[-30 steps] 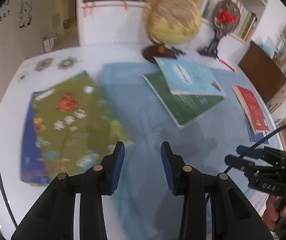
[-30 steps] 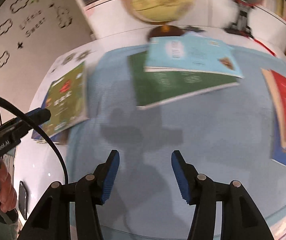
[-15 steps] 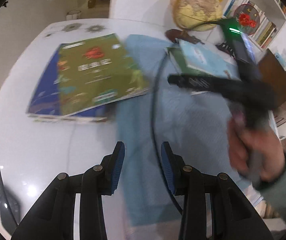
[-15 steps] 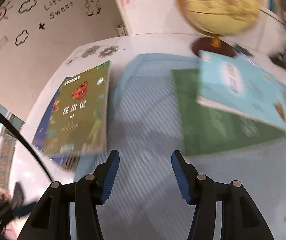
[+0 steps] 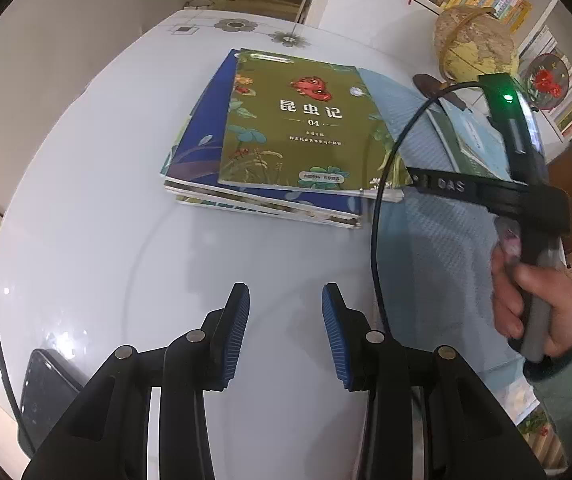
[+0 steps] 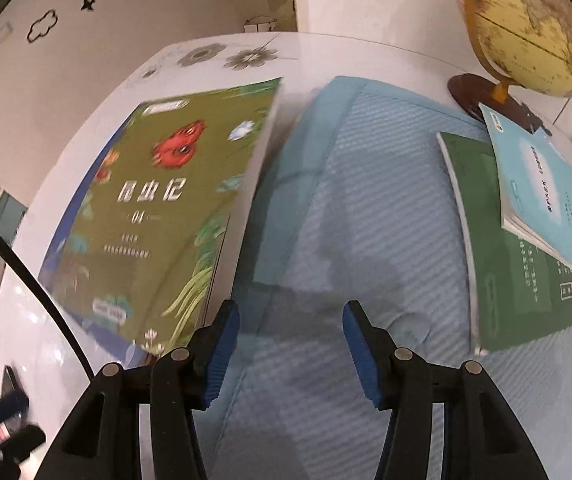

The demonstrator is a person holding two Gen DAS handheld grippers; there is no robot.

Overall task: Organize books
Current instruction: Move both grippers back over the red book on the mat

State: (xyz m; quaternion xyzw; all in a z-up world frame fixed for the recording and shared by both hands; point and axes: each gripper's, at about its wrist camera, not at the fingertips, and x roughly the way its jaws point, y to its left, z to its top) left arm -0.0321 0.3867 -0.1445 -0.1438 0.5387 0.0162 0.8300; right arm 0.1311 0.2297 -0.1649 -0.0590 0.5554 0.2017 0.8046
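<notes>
— where are the books sitting?

— a stack of books (image 5: 270, 196) lies on the white table (image 5: 86, 220), topped by an olive-green book (image 5: 298, 128) with a red butterfly on its cover. its right edge hangs over a pale blue mat (image 6: 366, 208). farther right on the mat a dark green book (image 6: 526, 264) lies flat with a light blue book (image 6: 546, 192) askew on top of it.

— and the claws?

— the left claw (image 5: 285, 336) hangs over bare table short of the stack, blue pads spread with nothing between them. the right claw (image 6: 291, 354) hovers over the mat's left edge, spread too and empty; the olive cover's near corner is just beside its left pad.

— anything in the way?

— from the left camera, the right tool's black body, held in a hand (image 5: 526, 300) with a green sleeve, crosses in front of the two books on the mat, and its black cable (image 5: 378, 208) arcs over the olive book's right corner. a globe (image 6: 526, 28) on a dark wooden base stands just behind the light blue book. a dark phone (image 5: 46, 392) lies at the table's near left edge, well apart from the stack. bookshelves line the wall behind the globe.
</notes>
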